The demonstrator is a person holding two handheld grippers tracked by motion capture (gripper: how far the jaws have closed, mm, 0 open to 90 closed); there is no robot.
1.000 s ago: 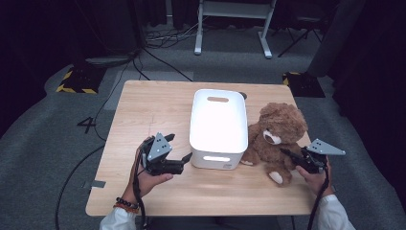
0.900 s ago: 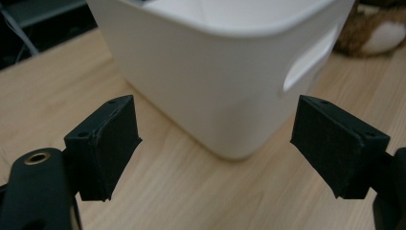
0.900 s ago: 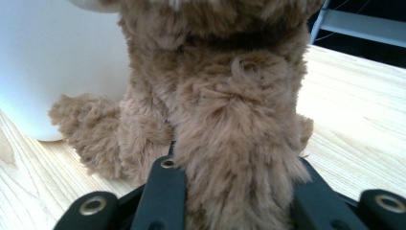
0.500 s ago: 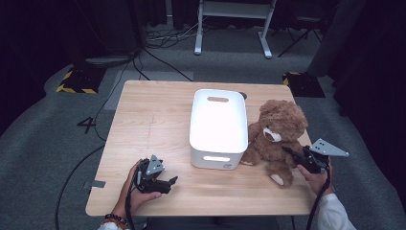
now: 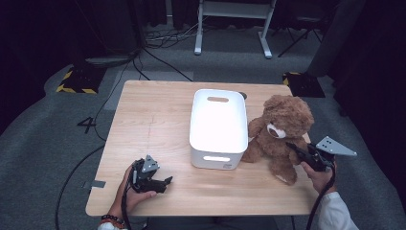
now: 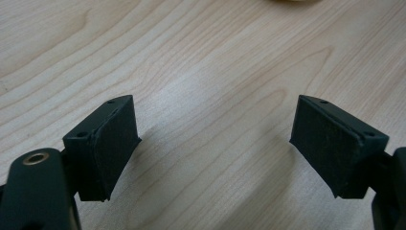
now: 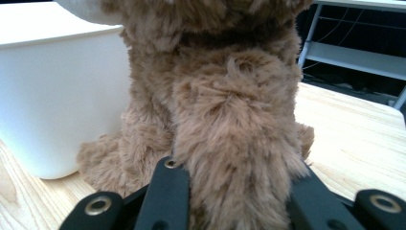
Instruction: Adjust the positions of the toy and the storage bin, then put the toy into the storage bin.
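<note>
So I'm looking at a fuzzy brown teddy bear [image 5: 280,132], shaggy plush all over with a pale muzzle, sitting upright on a light wooden table [image 5: 158,110] with clear grain lines running across it. Right beside the bear there's a white plastic bin [image 5: 218,127], smooth and glossy, a rounded rectangle with slot handles cut into the ends. The bear is leaning up against the side of the bin, touching it.

The right gripper [image 5: 296,150] is clamping onto one of the bear's limbs. In the right gripper view the furry limb [image 7: 239,163] is squeezed between the two black jaws, fluff bulging out above them, so it's grasping the bear for sure. The bear's body is rising straight ahead of the jaws, with the bin [image 7: 57,96] just off to the left behind it.

The left gripper [image 5: 165,182] is sitting low over the table near the front edge, well apart from the bear and a fair way off from the bin. Its jaws are standing spread with nothing in them: in the left gripper view I'm seeing two matte black pads [image 6: 115,143] with a slightly grainy, rubbery face, and only bare wood [image 6: 210,96] between them.
</note>
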